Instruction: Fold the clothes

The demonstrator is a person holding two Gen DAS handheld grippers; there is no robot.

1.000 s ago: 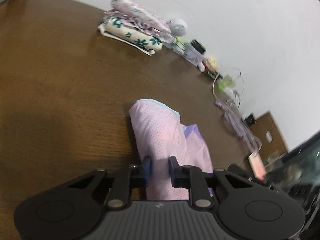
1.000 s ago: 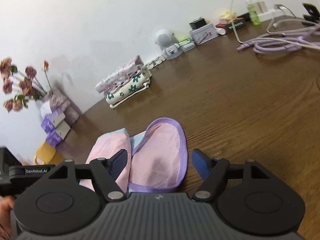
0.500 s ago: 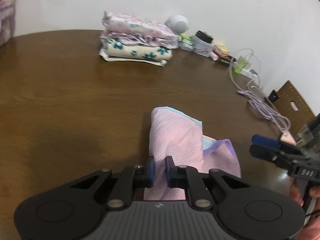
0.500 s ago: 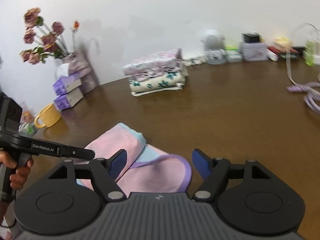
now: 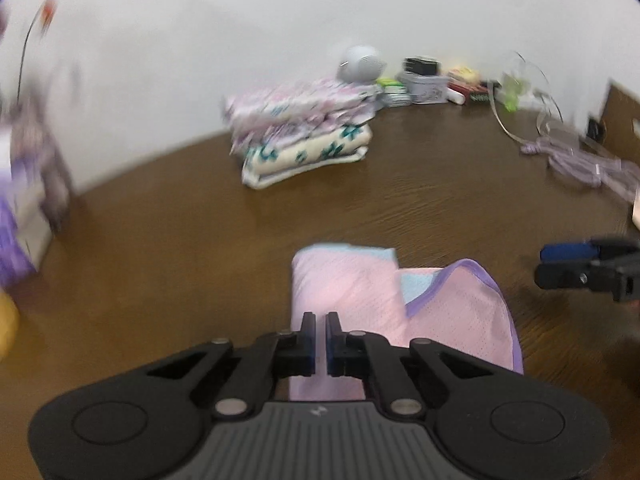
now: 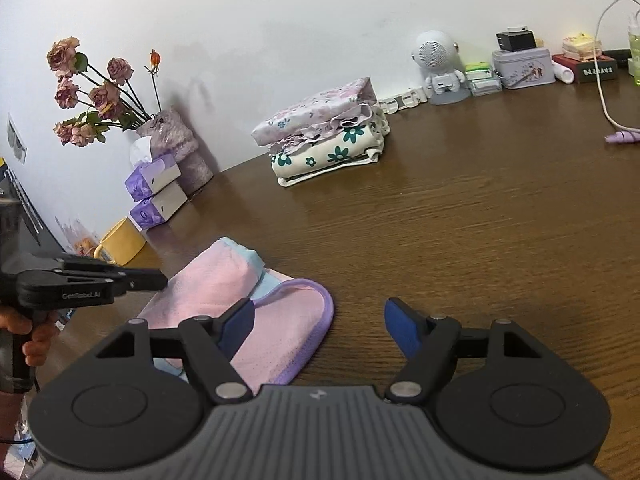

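From your left wrist view, the left hand-held gripper is clenched with nothing in it – only a sliver of gap shows between its jaws, which have just been closing, poised above the near edge of the pink garment. That garment lies folded on the brown wood-grain counter, lavender trim at 3 o'clock of it. A stack of folded floral clothes sits at 12 o'clock against the white wall; lilac cables coil at 2 o'clock. The frame is blurred.

From your right wrist view, the right hand-held gripper is released – jaws wide, empty, the garment's trimmed end beneath its left finger. Dried roses, tissue boxes and a yellow mug line the counter's edge at 10 o'clock; a small white speaker stands at 1 o'clock.
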